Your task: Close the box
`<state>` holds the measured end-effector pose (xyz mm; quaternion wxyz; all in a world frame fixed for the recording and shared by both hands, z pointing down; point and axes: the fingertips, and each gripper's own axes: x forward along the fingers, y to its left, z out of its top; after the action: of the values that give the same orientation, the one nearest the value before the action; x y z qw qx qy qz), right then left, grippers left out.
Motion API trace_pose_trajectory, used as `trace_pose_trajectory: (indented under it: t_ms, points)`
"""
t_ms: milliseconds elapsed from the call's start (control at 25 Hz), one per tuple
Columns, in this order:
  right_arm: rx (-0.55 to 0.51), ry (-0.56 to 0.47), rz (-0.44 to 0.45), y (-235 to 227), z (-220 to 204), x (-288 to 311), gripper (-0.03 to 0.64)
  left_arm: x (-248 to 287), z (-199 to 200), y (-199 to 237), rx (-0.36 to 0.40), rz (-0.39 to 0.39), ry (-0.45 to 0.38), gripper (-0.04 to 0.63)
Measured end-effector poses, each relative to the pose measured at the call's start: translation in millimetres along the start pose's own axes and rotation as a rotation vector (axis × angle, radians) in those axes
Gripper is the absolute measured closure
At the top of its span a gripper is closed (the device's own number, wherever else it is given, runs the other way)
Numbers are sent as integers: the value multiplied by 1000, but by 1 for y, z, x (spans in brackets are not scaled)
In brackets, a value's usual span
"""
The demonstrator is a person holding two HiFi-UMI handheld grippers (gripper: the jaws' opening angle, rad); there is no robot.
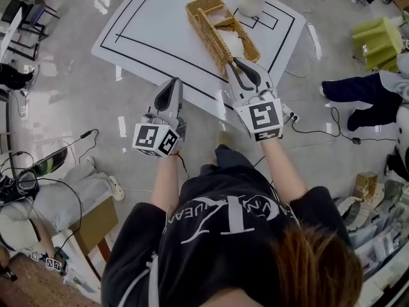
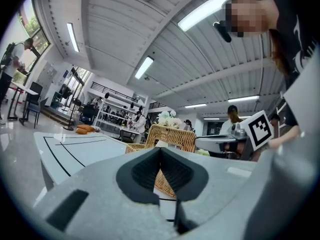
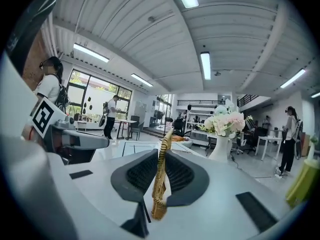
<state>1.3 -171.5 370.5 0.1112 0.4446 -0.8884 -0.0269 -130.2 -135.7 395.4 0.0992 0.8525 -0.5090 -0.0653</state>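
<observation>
Over the near edge of the white table [image 1: 160, 24], your left gripper [image 1: 172, 83] hung closed and empty. Right of it lay the open wicker box [image 1: 217, 18], something pale inside, a vase of flowers [image 1: 250, 2] just beyond. Glossy floor [image 1: 77, 88] surrounded the table. Your right gripper [image 1: 238, 62] clamped the box's near rim.

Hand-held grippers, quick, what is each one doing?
Left hand-held gripper: closed, empty.
Right hand-held gripper: closed on the tan woven wicker lid.
</observation>
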Motion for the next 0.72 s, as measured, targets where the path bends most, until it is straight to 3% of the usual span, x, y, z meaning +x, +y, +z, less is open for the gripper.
trace_pose_trajectory:
  t_ms: [600, 720]
  points:
    - [300, -33, 22, -60, -30, -25, 555, 32, -7, -31, 16, -10, 16, 591]
    - [318, -25, 26, -62, -29, -17, 551, 34, -8, -24, 9, -9, 30, 591]
